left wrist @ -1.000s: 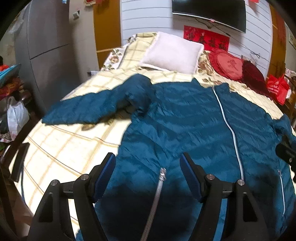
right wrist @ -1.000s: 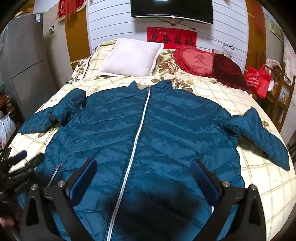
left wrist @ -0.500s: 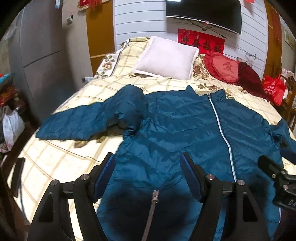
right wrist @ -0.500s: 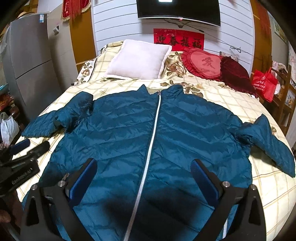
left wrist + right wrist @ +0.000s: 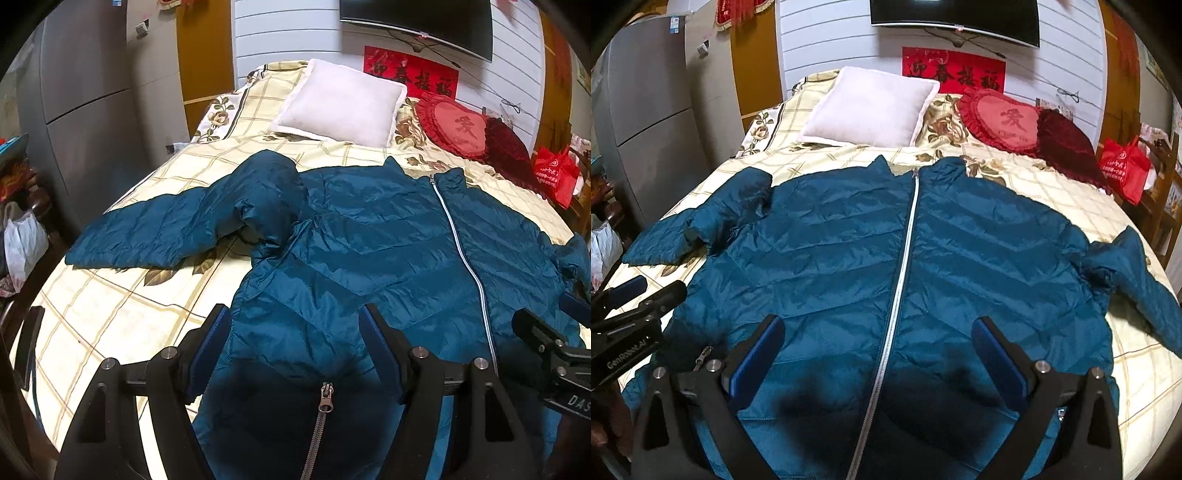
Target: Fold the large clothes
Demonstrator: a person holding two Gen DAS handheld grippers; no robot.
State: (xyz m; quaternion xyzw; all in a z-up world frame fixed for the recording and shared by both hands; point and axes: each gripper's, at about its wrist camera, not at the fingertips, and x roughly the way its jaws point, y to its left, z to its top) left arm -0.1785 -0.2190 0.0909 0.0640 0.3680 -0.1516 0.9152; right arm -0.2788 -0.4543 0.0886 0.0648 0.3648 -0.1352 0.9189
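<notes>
Lying zipped, front up on bed (image 5: 1052, 184): teal jacket (image 5: 831, 258), hem cut off by frame edge. Left gripper (image 5: 295, 332) fingers (image 5: 208, 347) wide apart above pocket zip (image 5: 327, 397), holding nothing. Right gripper (image 5: 882, 347) fingers (image 5: 997, 354) wide apart, straddling centre zipper (image 5: 905, 258), empty; contact with fabric unclear.

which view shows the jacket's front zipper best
The right wrist view: the front zipper runs unbroken from collar to hem, centred on the blue puffer jacket. The left wrist view shows it off to the right, its lower end lost near the right gripper.
</notes>
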